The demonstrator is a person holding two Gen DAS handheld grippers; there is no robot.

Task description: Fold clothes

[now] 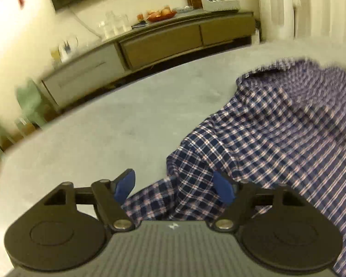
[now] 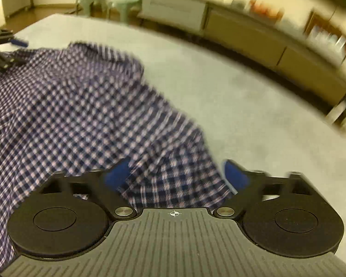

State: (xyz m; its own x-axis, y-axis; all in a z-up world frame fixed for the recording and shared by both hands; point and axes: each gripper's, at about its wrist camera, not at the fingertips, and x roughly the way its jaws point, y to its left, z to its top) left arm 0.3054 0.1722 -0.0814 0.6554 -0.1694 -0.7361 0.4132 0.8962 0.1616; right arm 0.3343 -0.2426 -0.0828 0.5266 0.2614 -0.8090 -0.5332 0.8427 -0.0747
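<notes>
Counter (image 1: 103, 127) — pale grey, broad, bare on its far side; carries the whole garment.

Plaid shirt (image 1: 276, 127) — navy and pink check, heaped and rumpled on the counter, not lying flat; a ridge of it rises toward my side in both views. No tidy fold shows anywhere. Both pictures are smeared by motion, so finer creases are beyond telling.

My right claw (image 2: 176, 175) — fingers spread wide, a bunched hem of the shirt lying between them; whether either pad touches cloth I cannot tell. Risk: closing on this bunch would take several layers at once, and the lift would drag the heap rather than one edge.

My left claw (image 1: 174, 185) — fingers likewise apart, a narrow strip of shirt, perhaps a sleeve or corner, running between them toward the camera. Risk: a grip on so thin a strip may slip out under the garment's weight, or twist the cloth as it rises.

Joint risk — the two claws pulling unevenly would skew the shirt, and the slack cloth could slide toward the counter edge.
</notes>
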